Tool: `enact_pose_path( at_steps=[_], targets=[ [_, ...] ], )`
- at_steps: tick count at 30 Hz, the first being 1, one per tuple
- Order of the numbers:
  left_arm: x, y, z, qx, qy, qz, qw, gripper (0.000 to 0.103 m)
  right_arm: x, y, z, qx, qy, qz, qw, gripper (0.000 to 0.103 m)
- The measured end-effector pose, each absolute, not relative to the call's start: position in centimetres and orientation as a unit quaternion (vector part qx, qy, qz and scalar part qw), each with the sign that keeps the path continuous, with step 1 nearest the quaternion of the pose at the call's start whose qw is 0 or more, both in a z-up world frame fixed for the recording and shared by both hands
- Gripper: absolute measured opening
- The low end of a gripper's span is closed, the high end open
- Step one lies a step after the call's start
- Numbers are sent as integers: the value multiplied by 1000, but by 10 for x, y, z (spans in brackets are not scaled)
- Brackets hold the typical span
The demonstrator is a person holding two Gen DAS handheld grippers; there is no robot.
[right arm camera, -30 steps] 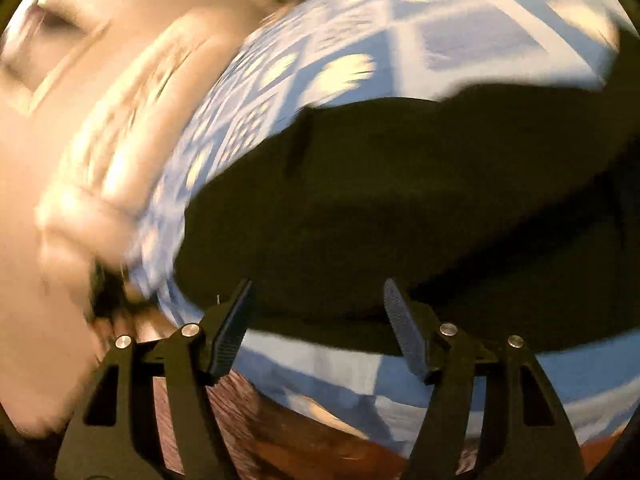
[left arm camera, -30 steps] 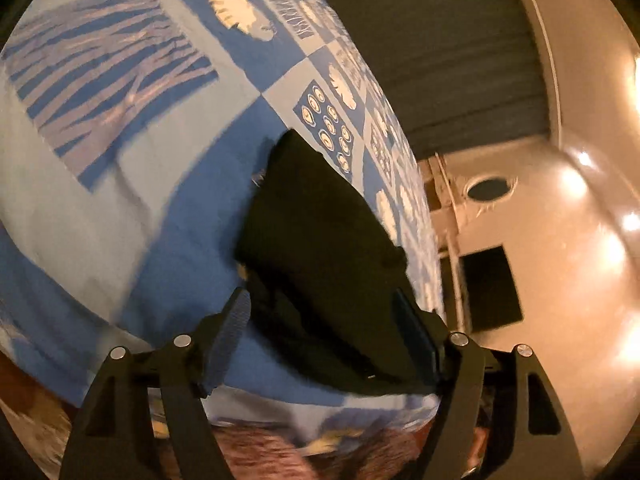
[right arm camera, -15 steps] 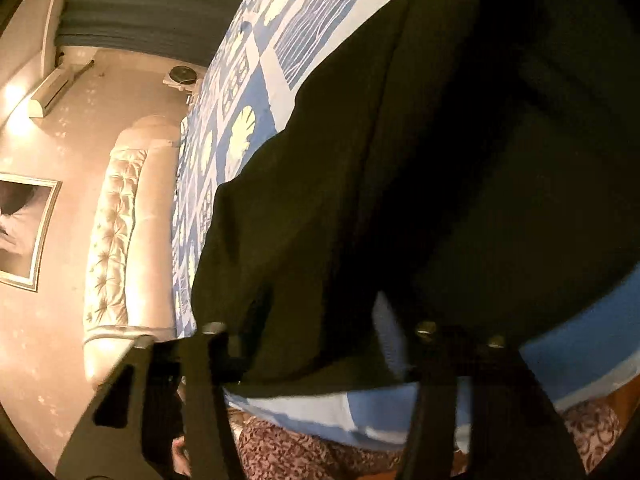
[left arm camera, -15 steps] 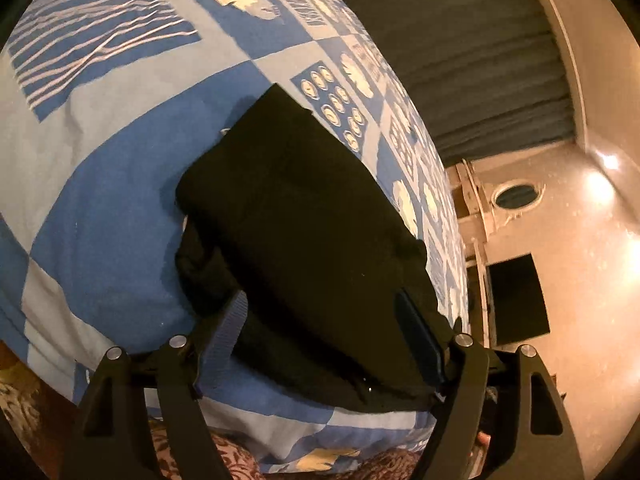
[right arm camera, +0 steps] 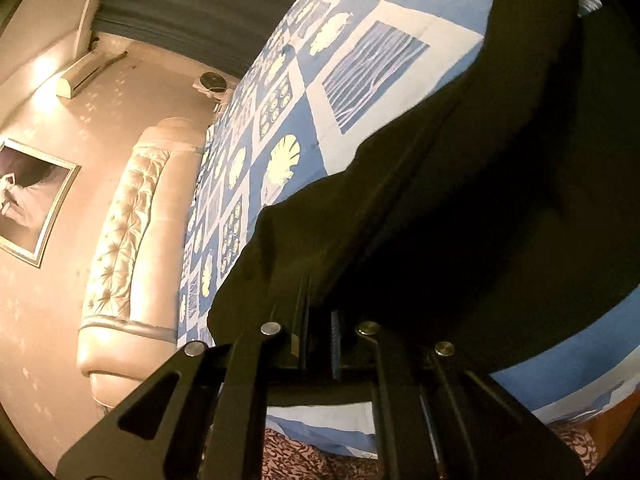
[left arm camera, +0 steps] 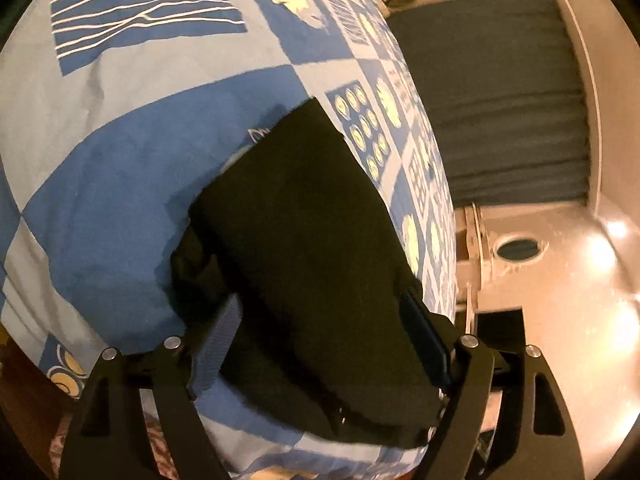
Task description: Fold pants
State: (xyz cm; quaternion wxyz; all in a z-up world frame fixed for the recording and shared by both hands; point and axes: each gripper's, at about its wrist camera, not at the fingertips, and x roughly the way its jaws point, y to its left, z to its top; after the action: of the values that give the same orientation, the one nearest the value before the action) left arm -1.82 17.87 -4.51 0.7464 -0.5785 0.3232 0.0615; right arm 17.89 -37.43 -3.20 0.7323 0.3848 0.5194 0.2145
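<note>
Black pants point(left arm camera: 304, 240) lie folded lengthwise on a bed cover point(left arm camera: 120, 120) with blue and white patches. My left gripper point(left arm camera: 320, 320) straddles their near end. Its jaws are opening, and the pants lie between them without being pinched. One ribbed left pad point(left arm camera: 218, 340) stands over the cover just beside the cloth. In the right wrist view the pants point(right arm camera: 460, 240) fill the right half over the cover point(right arm camera: 360, 60). My right gripper point(right arm camera: 320, 328) is shut on the near edge of the pants, its fingers almost touching.
A cream tufted headboard point(right arm camera: 120, 232) runs along the far end of the bed, with a framed picture point(right arm camera: 28, 200) on the wall beside it. A dark curtain point(left arm camera: 500, 100) hangs past the bed's far side. Patterned carpet point(right arm camera: 304, 456) shows below the bed's near edge.
The right jaws went from wide apart to shut on the pants' edge while that gripper moved in and rolled. The left gripper rolled, slid over the pants' end, and spread slightly.
</note>
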Motion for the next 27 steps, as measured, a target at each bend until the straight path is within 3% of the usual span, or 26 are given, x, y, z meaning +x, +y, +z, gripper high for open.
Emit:
enact_pose_path(
  at_steps=[2, 3, 4, 5, 14, 21, 24, 27],
  targets=[
    [-17, 180, -48, -581, 325, 74, 743, 60, 180, -374, -37, 389, 523, 211, 729, 7],
    [-14, 181, -49, -568, 343, 89, 743, 31, 179, -374, -39, 389, 524, 211, 728, 7],
    [-14, 181, -51, -560, 355, 99, 742, 13, 179, -374, -38, 389, 524, 211, 728, 7],
    [-16, 182, -53, -558, 360, 108, 739, 9, 179, -375, -37, 389, 523, 211, 728, 7],
    [-39, 171, -26, -533, 355, 95, 762, 7, 167, -385, -26, 392, 523, 213, 727, 7],
    [-39, 176, -58, -530, 379, 91, 753, 9, 153, -391, -67, 385, 577, 184, 697, 8],
    [-40, 178, -53, -531, 378, 84, 754, 9, 151, -395, -73, 394, 586, 186, 684, 13],
    [-47, 173, -36, -490, 381, 97, 778, 18, 154, -420, -55, 405, 566, 193, 692, 27]
  ],
)
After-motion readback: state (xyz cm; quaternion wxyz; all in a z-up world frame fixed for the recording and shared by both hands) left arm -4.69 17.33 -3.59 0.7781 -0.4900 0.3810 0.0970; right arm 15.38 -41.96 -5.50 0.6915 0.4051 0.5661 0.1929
